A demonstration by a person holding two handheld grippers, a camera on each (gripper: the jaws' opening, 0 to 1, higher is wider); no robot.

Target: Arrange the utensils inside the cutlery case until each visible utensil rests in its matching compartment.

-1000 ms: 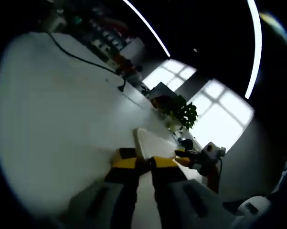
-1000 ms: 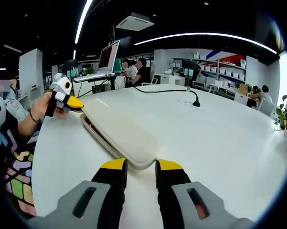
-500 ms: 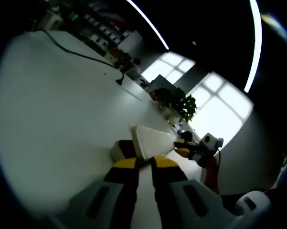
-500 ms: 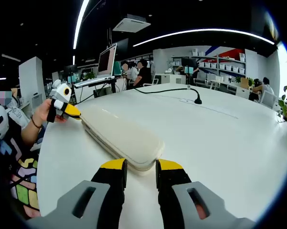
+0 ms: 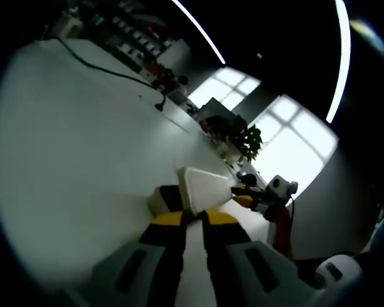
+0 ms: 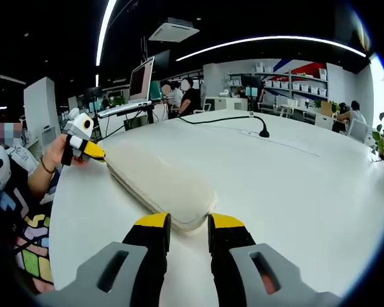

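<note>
A long cream cutlery case lies shut on the white table; no utensil shows. My right gripper stands open at the case's near rounded end, its yellow tips on either side of that end. At the far end, a hand holds my left gripper with its tip against the case. In the left gripper view, the case is seen edge-on and tilted. The left gripper has its jaws close together on the case's edge. The right gripper sits at the other end.
A black cable runs across the table's far part; it is also the cable in the left gripper view. A person's arm and patterned clothing are at the table's left edge. A laptop and seated people are behind. A plant stands near the windows.
The dark slit along the case's side, seen a second ago in the right gripper view, has closed up. Both views shifted slightly. Both grippers stay at the case's ends.
</note>
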